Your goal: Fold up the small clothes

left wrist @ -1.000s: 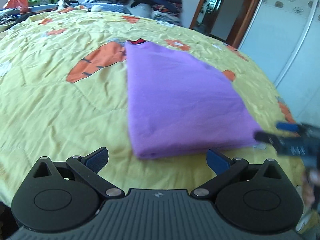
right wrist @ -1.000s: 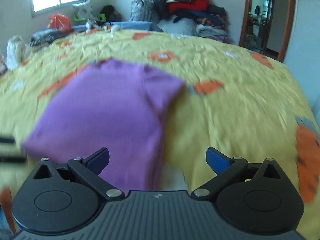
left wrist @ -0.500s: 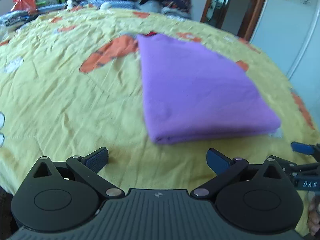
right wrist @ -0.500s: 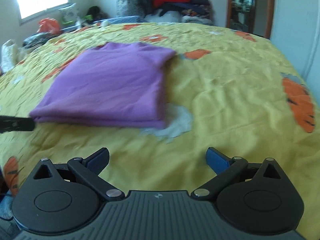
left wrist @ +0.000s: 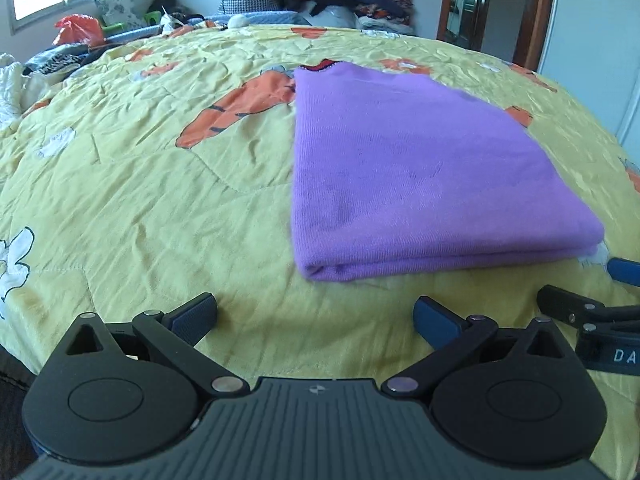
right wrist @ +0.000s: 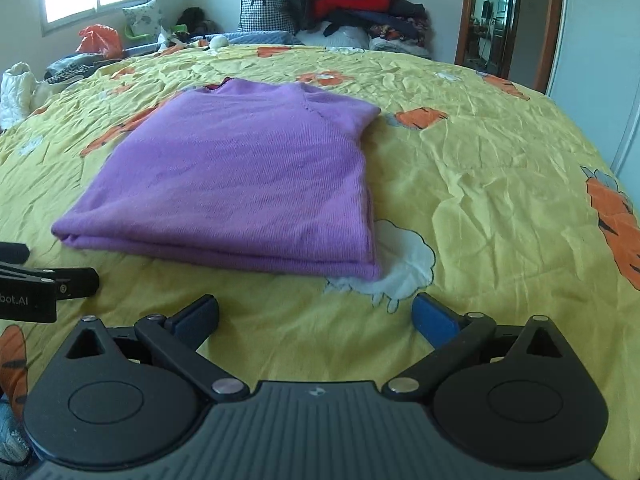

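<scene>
Yellow bedspread (left wrist: pixel 140 184) — folded purple garment (left wrist: pixel 420 184) just ahead of both wide-spread grippers.

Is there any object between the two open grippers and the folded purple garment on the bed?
Nothing visible. Only bare yellow bedspread lies between the left gripper, the right gripper and the purple garment.

We see a matt purple knit garment (left wrist: pixel 420 176) with fine ribbing on a crinkled, quilted yellow cloth bedspread (left wrist: pixel 140 184).

Yellow carrot-print bed (left wrist: pixel 160 200) bears a folded purple garment (left wrist: pixel 420 184), seemingly a sweater.
</scene>
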Available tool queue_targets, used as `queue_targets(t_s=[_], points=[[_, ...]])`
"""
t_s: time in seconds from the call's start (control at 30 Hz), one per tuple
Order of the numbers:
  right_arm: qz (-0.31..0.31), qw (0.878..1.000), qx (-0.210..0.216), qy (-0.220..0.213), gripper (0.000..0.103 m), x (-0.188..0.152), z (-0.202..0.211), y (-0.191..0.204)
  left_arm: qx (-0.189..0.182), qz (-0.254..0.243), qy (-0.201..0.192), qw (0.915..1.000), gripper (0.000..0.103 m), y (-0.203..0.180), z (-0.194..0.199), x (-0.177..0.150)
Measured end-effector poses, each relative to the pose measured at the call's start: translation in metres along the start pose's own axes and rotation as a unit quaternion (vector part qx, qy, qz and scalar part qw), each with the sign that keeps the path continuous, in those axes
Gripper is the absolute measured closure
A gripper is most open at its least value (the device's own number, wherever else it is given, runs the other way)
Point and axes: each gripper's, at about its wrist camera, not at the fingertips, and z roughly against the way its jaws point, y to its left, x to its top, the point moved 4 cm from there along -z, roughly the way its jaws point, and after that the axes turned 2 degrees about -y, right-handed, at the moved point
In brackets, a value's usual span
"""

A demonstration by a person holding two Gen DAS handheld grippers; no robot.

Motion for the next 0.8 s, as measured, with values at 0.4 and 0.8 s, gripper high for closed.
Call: queue_targets(t_s=[0.4,0.8], points=[[-0.002,1.0,-0.003,-0.006,0.0,-0.0008,-0.0013,0.0007,0.025,0.02,-0.038,0.9988,0.0,-0.0081,0.0029,-0.0049],[-0.003,1.0,-0.004,-0.008,0.0,-0.0016,-0.0012,0.0008,0.014,0.01,-0.028,0.9994,0.0,-0.0061,0.0024,-0.0043]])
